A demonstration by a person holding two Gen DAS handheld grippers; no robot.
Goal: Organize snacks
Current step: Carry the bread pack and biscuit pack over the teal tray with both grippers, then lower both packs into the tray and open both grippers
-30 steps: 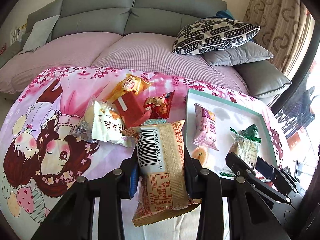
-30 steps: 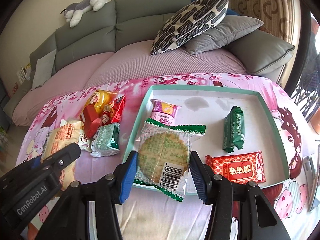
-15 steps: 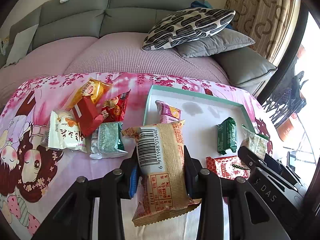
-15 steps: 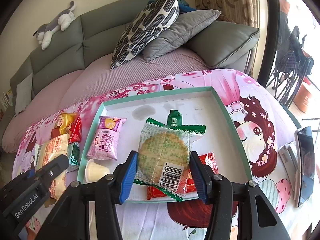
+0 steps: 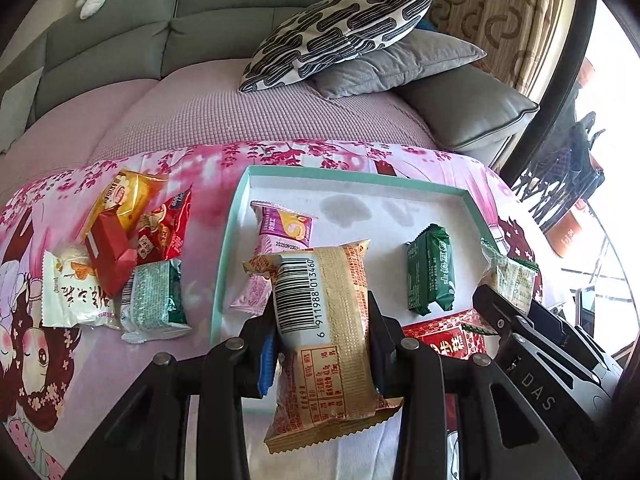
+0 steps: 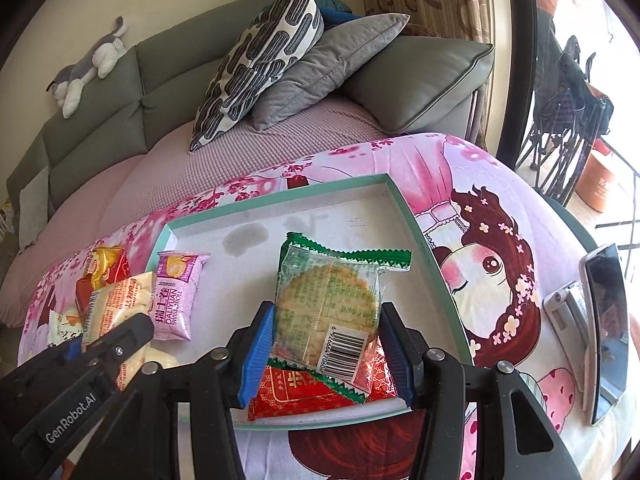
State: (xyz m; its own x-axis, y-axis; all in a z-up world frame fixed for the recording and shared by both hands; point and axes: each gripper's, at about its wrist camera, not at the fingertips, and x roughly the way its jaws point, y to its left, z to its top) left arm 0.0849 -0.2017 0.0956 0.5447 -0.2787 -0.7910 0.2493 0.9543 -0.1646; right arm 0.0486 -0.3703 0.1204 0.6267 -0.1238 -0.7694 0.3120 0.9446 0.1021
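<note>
Partly hidden behind what we carry, the red packet [image 6: 304, 398] in the tray [image 6: 404, 200] shows only its lower edge, and the pink-purple packet [image 5: 280, 232] is covered at its near end in the left view. A pale thing under our left gripper [image 5: 322, 336] in the right view is perhaps a jelly cup; we cannot tell. That gripper pinches the tan bread packet [image 5: 324, 320] at its sides, long axis running away from us, barcode end far, above the tray's near left corner. Our right gripper [image 6: 326, 344] clamps the green-edged cracker packet [image 6: 332, 300] over the tray, zigzag top pointing away.
</note>
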